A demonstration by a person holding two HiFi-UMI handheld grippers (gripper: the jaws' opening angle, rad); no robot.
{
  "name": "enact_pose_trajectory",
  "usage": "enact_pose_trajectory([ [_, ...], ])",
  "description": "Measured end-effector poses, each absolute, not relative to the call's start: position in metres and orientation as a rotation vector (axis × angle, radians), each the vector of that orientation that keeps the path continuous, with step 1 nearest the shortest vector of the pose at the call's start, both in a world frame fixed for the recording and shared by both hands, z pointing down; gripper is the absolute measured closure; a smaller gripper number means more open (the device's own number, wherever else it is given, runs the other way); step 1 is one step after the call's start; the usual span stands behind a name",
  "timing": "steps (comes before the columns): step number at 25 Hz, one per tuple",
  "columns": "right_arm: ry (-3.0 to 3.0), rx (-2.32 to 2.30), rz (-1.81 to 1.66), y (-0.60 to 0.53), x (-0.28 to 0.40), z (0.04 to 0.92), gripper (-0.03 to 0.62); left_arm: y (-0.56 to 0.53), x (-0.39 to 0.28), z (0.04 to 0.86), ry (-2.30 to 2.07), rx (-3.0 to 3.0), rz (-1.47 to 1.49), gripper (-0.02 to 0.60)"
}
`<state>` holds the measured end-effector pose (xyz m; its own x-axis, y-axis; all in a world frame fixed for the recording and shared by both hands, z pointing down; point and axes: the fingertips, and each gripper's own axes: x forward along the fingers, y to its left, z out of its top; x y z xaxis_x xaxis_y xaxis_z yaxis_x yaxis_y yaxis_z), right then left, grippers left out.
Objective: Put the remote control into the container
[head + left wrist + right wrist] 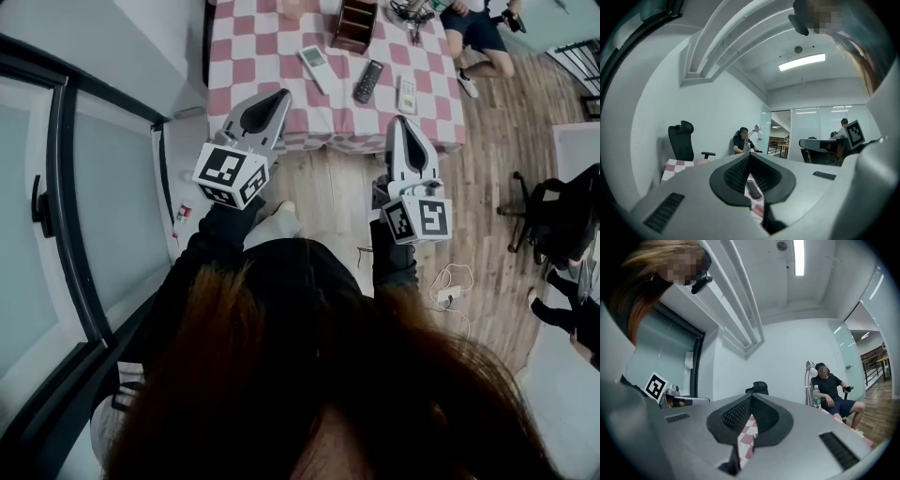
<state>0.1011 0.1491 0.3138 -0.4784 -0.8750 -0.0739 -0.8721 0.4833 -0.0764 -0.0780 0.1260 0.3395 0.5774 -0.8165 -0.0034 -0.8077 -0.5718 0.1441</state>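
Left claw [278,97] and right claw [403,122] are both closed and empty, at the table's [246,89] near edge. Only the head view shows the wooden container [354,24] toward the far edge. The black remote [367,82] lies mid-table between white remotes [317,67]. The left gripper view catches just the black remote. The right gripper view shows a seated person [830,387] beyond.

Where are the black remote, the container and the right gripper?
black remote [367,82]: head view, middle of its keypad face.
container [352,43]: head view, its near wall.
right gripper [402,120]: head view, the tips of its closed jaws.
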Motion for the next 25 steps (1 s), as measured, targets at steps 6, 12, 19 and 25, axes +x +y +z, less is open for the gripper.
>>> enact_pose_trajectory([
  [6,2.601,-1.593,-0.063,0.132,0.101,0.318,0.576,0.105,-0.088,0.342,-1.374,2.667,-0.109,0.572],
  [12,2.599,-1.590,-0.082,0.112,0.098,0.323,0.576,0.091,-0.093,0.351,-1.382,2.644,-0.107,0.572],
  [19,2.629,-1.531,-0.092,0.078,0.084,0.326,0.576,0.066,-0.102,0.351,-1.425,2.626,-0.110,0.572],
  [25,2.645,-1.505,-0.114,0.034,0.089,0.329,0.576,0.027,-0.105,0.348,-1.478,2.600,-0.116,0.572],
])
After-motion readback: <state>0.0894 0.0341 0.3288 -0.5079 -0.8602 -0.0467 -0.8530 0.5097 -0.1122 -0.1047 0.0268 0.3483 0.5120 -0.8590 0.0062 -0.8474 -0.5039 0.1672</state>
